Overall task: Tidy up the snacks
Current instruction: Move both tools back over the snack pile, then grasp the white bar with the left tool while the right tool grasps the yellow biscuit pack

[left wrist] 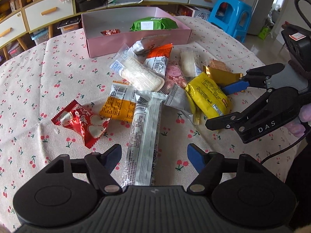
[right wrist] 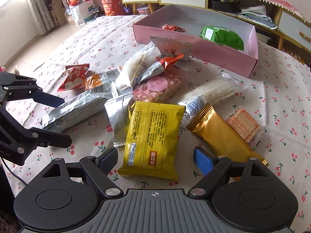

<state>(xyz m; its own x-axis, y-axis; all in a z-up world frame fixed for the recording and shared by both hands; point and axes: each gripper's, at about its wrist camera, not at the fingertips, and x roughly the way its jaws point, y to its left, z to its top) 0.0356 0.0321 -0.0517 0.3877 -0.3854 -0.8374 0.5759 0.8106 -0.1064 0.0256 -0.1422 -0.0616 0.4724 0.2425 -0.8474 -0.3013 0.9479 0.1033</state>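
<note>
A pile of wrapped snacks lies on the cherry-print tablecloth (left wrist: pixel 38 77) in front of a pink box (left wrist: pixel 136 40). The box holds a green packet (left wrist: pixel 153 24) and a small red packet (left wrist: pixel 110 32). My left gripper (left wrist: pixel 153 158) is open, its jaws either side of a long silver bar (left wrist: pixel 144 139). A red packet (left wrist: pixel 81 123) lies to its left. My right gripper (right wrist: pixel 153 162) is open, its jaws either side of the near end of a yellow packet (right wrist: pixel 153 136). A gold packet (right wrist: pixel 221 136) lies right of it. The right gripper also shows in the left wrist view (left wrist: pixel 219 104).
The pink box (right wrist: pixel 196 50) stands at the far side of the table. Shelves and drawers (left wrist: pixel 46 11) line the wall behind it. A blue plastic stool (left wrist: pixel 231 13) stands beyond the table's far right edge. The left gripper (right wrist: pixel 58 120) shows at the left of the right wrist view.
</note>
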